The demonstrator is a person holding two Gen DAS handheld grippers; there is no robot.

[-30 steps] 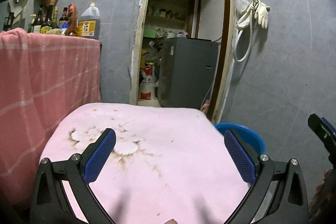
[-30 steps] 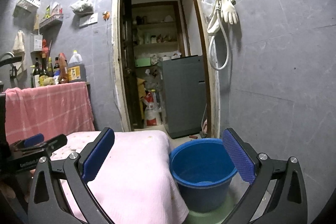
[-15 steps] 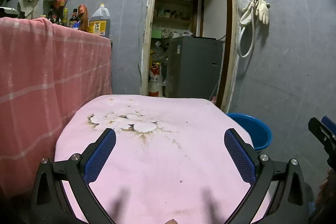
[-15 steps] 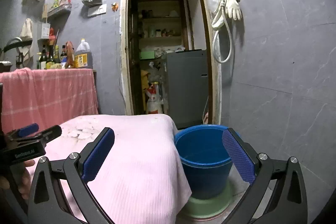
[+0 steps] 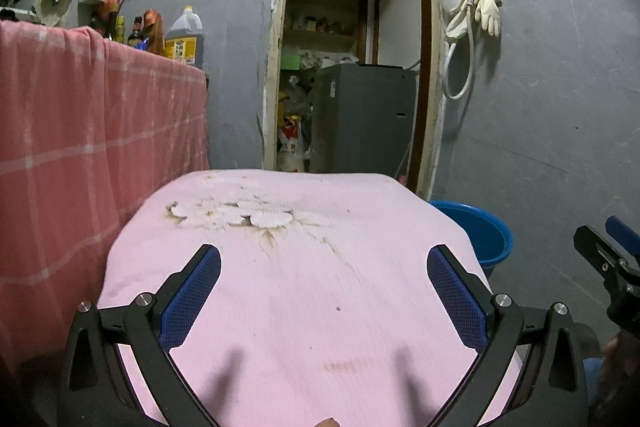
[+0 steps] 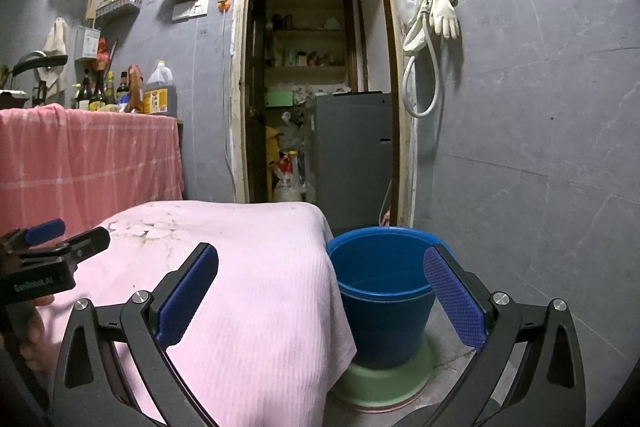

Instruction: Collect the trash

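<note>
A low table under a pink cloth (image 5: 312, 287) with a pale flower print (image 5: 236, 215) fills the left wrist view; no loose trash shows on it. My left gripper (image 5: 324, 281) hovers open over the cloth with nothing between its fingers. In the right wrist view my right gripper (image 6: 322, 283) is open too, held above the cloth's right edge (image 6: 280, 307) and a blue bucket (image 6: 384, 307). The bucket stands on the floor on a green base (image 6: 384, 375) and looks empty. The bucket's rim (image 5: 476, 227) peeks out past the table's right corner.
A taller counter draped in red-pink checked cloth (image 6: 88, 155) stands at the left, with bottles and an oil jug (image 6: 160, 91) on top. An open doorway (image 6: 316, 87) leads to a storeroom with a grey cabinet (image 6: 352, 155). Rubber gloves and a hose (image 6: 432, 39) hang on the grey wall.
Both views have shifted: the left gripper's camera tilted and pulled back over the cloth, and the right gripper rose slightly, so the bucket sits lower. Both grippers stay open.
</note>
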